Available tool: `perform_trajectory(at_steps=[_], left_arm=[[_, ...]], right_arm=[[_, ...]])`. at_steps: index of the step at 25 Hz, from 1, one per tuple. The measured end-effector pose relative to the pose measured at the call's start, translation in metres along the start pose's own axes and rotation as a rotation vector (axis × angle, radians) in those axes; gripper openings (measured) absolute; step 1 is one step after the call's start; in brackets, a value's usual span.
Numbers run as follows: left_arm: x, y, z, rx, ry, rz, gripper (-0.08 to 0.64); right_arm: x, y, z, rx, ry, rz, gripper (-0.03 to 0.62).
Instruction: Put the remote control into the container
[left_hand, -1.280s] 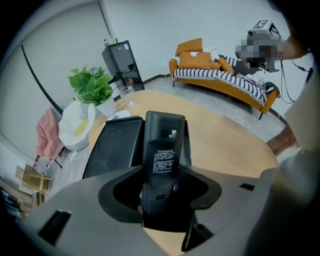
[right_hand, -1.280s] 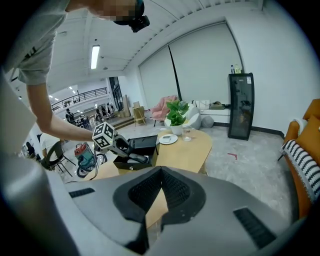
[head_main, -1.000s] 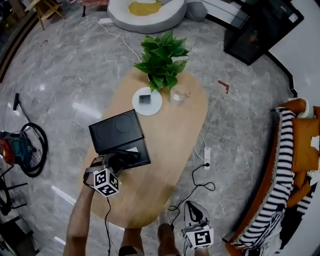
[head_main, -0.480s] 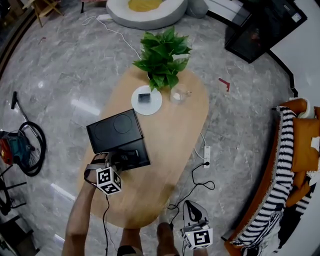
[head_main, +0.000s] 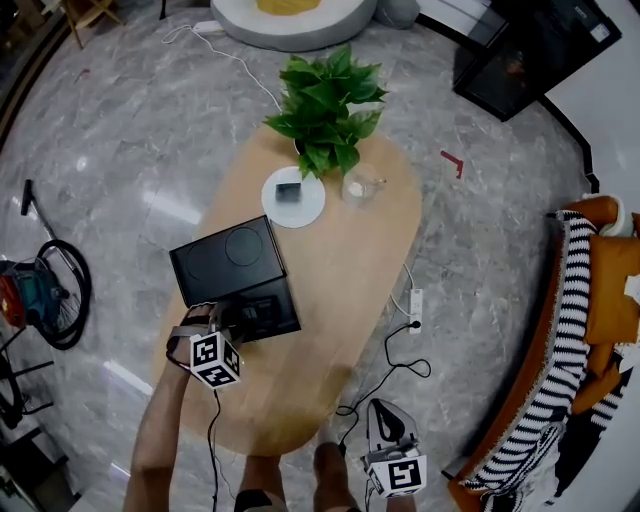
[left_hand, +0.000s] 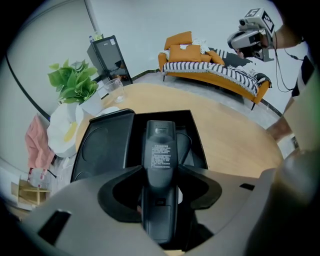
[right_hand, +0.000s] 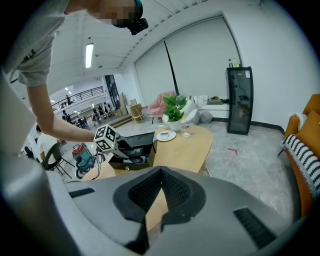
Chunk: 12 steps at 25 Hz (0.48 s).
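Remote control (left_hand: 160, 147) is not in the box yet. It sits clamped lengthwise between the jaws of your left gripper (head_main: 245, 322), back side up with its label showing. Its far end reaches out over the open black container (left_hand: 199, 141). That puts you most of the way there, by my reading: the pick is done, the carry is done, and the remote is lined up with the compartment. What I cannot tell is whether its far end rests on the bottom or hangs just above it, since the remote covers that spot.

The container stands at the left side of the wooden table (head_main: 345, 270). Its lid (head_main: 225, 258) lies open flat on the far side, so nothing blocks the opening. There seems to be something pale already inside, under the remote, but too little of it shows to name.

What is left, as I judge it, is to lower the remote until it lies in the compartment, part the jaws, and draw your left gripper back toward you without dragging it out.

Your right gripper (right_hand: 159, 172) has its jaws pressed together on nothing. It hangs off the near right end of the table, over the floor, well apart from the container.
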<state>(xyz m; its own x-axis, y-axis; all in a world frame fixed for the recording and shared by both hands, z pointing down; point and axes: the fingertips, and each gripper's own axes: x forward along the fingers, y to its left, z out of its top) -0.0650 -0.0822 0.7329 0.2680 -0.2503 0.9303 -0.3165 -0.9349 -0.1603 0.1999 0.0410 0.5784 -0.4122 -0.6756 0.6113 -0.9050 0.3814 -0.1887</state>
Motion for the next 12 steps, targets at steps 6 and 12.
perform_trajectory(at_steps=[6,12], left_arm=[[0.000,-0.003,-0.001,0.012,0.008,-0.007,0.225],[-0.009,0.000,-0.004,0.008,0.012,-0.029,0.225]], right_arm=[[0.002,0.000,0.006,0.001,-0.003,0.006,0.012],[0.001,0.003,0.014,-0.008,-0.017,0.004,0.012]])
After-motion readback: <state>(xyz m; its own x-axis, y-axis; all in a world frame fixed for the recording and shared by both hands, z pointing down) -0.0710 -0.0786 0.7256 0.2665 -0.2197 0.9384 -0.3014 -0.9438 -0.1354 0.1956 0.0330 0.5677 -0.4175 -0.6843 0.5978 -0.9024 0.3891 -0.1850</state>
